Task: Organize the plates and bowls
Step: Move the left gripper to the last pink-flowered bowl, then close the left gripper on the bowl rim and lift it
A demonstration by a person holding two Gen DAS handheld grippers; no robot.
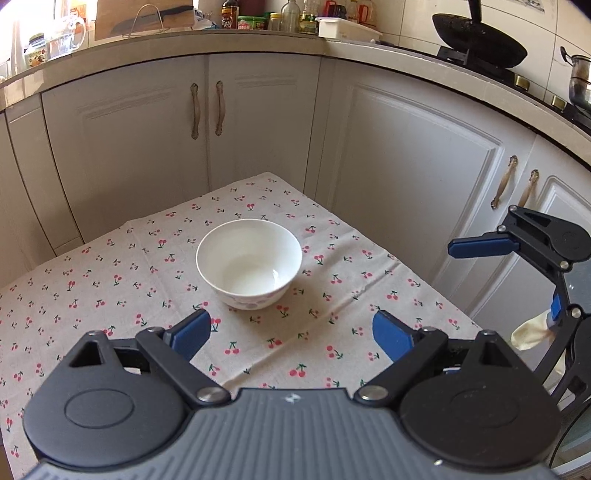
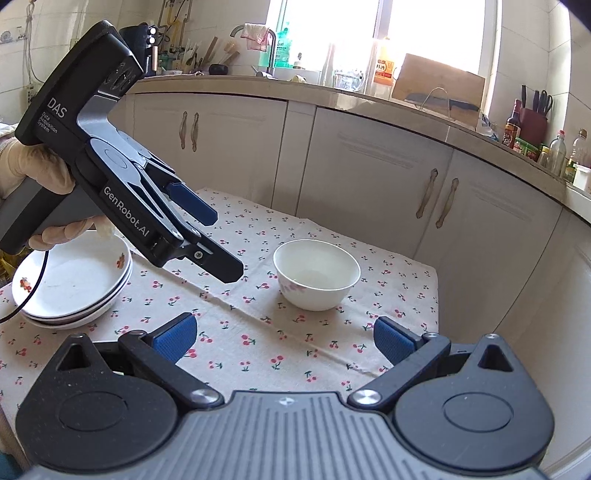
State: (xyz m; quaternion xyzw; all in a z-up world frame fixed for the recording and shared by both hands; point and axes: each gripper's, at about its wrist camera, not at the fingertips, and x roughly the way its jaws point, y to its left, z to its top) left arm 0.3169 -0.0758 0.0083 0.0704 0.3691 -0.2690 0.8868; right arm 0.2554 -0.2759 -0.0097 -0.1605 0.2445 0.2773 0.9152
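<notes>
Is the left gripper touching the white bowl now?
Apart. In the right wrist view the left gripper hangs above the tablecloth with open jaws, and patterned cloth shows between its tip and the white bowl.

Lettering on the left gripper; bottle labels too small to read.

In the right wrist view the left gripper (image 2: 221,243), held in a gloved hand at the left of the scene above the stacked plates, carries white print: "DAS" on its black upper housing, with "Data Acquisition System" in small type just under it, and "GenRobot.AI" running along the black body toward the fingers. On the far counter by the window an orange-labelled bottle (image 2: 384,70) shows characters that cannot be made out, and the labels of the sauce bottles (image 1: 230,14) on the far counter in the left wrist view are likewise unreadable.
</notes>
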